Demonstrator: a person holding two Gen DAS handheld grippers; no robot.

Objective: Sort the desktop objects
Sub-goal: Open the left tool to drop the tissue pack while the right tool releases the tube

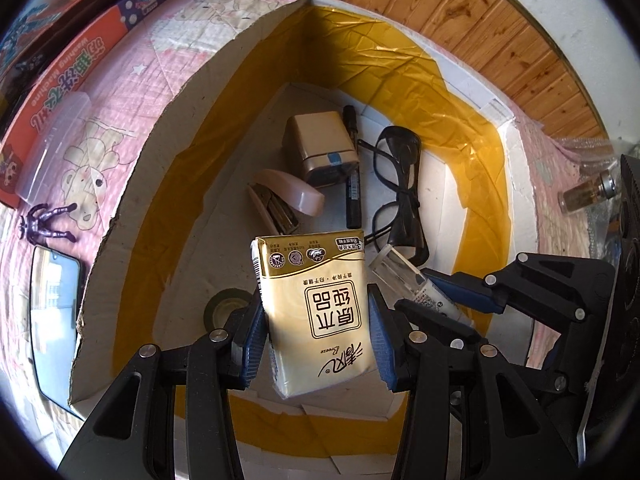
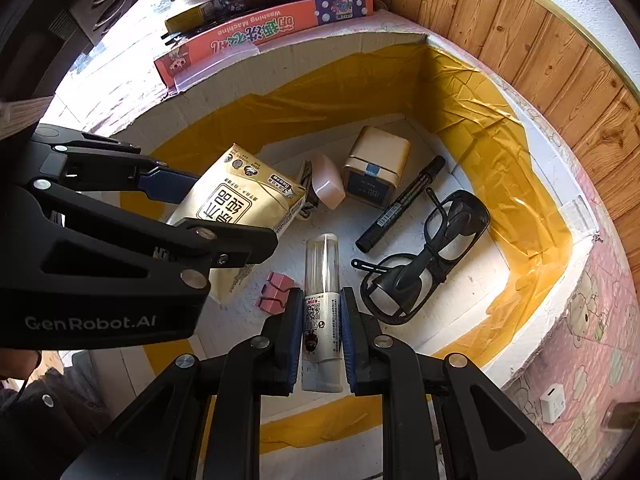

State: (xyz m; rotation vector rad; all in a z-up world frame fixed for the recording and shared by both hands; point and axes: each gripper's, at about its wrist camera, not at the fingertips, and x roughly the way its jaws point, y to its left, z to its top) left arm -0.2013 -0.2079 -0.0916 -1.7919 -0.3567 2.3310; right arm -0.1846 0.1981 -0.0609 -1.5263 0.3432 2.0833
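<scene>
- The left claw (image 1: 316, 332) grips a gold tissue pack (image 1: 316, 304) by its two long sides and holds it over the open cardboard box (image 1: 132, 184).
- The right claw (image 2: 322, 336) is clamped tight on a white spray bottle (image 2: 322, 320) with a clear cap, also above the box, just to the right of the left claw.
- Already lying on the box floor ahead of both claws: a beige cube clock (image 2: 376, 168), a pink stapler (image 2: 326, 184), a black marker (image 2: 400, 204) and black glasses (image 2: 424, 256). A tape roll (image 1: 222, 312) sits below the left claw; small pink clips (image 2: 274, 290) lie left of the right claw.
- So sorting looks well under way, with these two items not yet released.
- Still outside the box, left of the left claw: a clear plastic case (image 1: 52, 148), a purple figurine (image 1: 46, 222) and a phone (image 1: 52, 320); to its right, what seems a small glass bottle (image 1: 588, 194), though blurred.
- The box rests on a pink cartoon-print cloth (image 1: 168, 64), with wood panelling (image 2: 540, 52) behind.
</scene>
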